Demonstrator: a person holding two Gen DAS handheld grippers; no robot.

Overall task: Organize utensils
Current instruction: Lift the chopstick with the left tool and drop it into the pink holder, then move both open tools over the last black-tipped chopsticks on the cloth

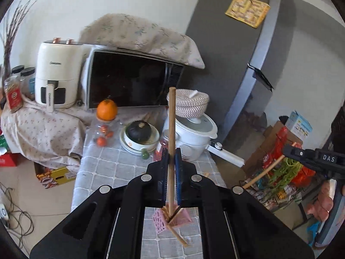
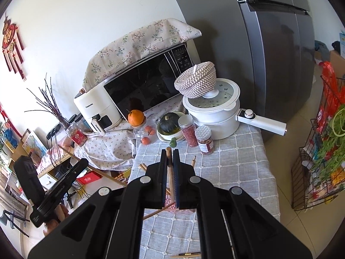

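- The left gripper (image 1: 171,154) has its jaws closed on a wooden chopstick (image 1: 171,116), which stands upright between the pads and pokes well past the fingertips.
- The right gripper (image 2: 169,154) has its jaws clamped on another wooden stick (image 2: 169,161), whose tip barely clears the fingertips.
- Both grippers tilt downward, apart from each other.

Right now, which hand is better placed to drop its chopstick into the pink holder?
Probably left. The left gripper holds its chopstick upright right over the pink holder. The right gripper has its chopstick near the holder too, but that view hides most of it.
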